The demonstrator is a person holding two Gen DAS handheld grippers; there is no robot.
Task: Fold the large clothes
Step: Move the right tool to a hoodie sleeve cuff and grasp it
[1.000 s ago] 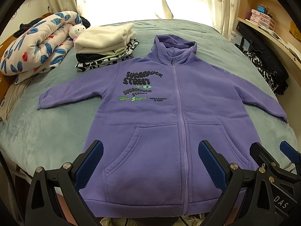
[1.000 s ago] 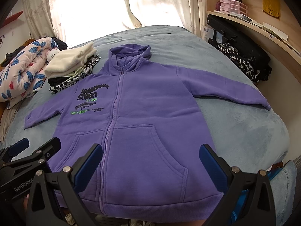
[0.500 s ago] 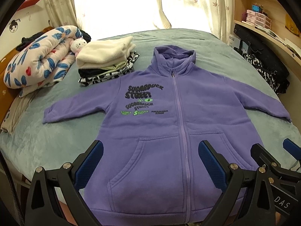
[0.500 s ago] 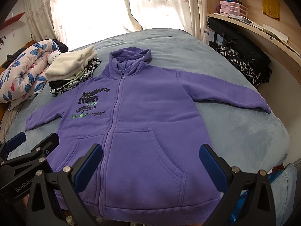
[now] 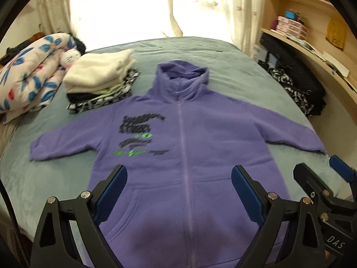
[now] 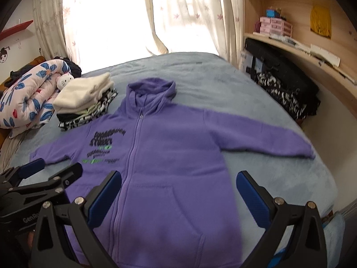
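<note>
Hoodie [image 5: 185,156] lies flat, face up on the bed [image 5: 234,67]. Your left hand-held gripper [image 5: 178,192] and right hand-held gripper [image 6: 178,196] hover wide, empty. Pinch one layer only and the fold may skew.

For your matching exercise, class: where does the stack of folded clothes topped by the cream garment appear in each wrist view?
Left wrist view: stack of folded clothes sits upper left, just left of the purple hoodie and its hood.
Right wrist view: stack of folded clothes lies left of centre, again beside the hood.
Shared landmark: the floral quilt lies left of the stack in both.
</note>
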